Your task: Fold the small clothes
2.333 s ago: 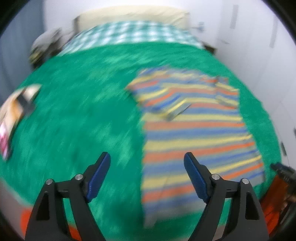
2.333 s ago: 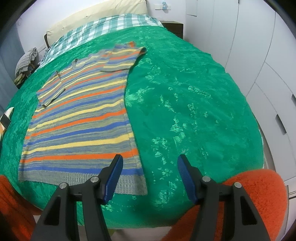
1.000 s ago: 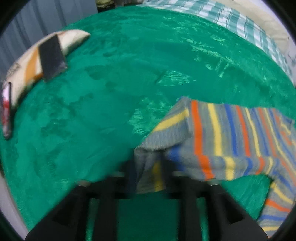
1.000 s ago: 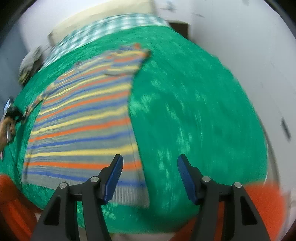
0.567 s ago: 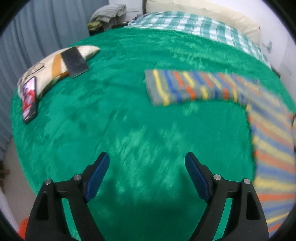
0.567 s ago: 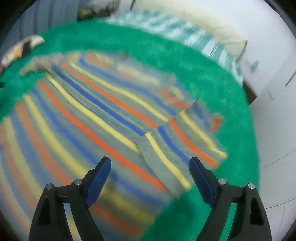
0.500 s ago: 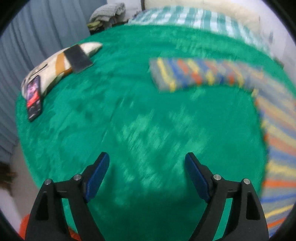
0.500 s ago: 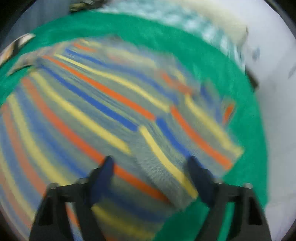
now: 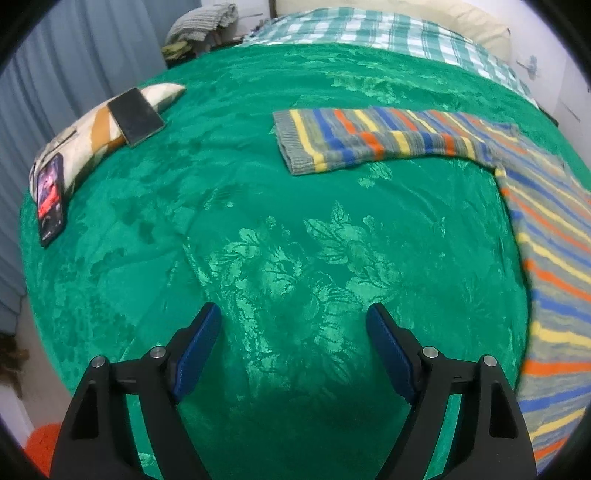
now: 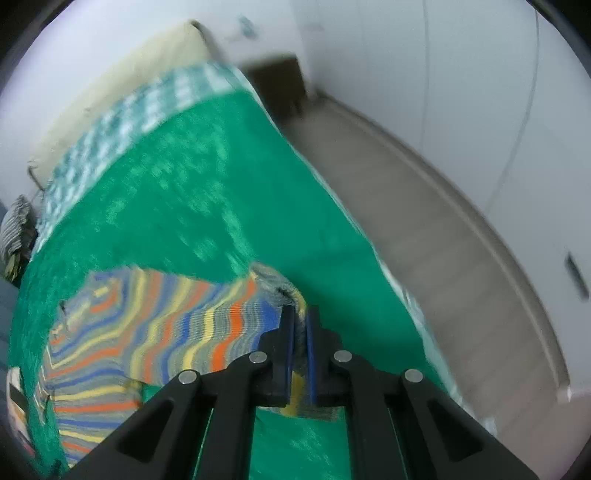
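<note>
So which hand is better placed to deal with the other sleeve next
Probably the right. The right gripper is shut on the sweater's sleeve, lifted off the blanket. The left gripper is open over bare blanket, with the left sleeve lying spread out ahead of it.

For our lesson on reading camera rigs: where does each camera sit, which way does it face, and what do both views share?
Left wrist: on the left hand-held gripper, open above the green bedspread, facing the headboard.
Right wrist: on the right hand-held gripper, shut on the striped sweater, facing the bed's far corner and floor.
Shared: sweater, bedspread, checked sheet.
</note>
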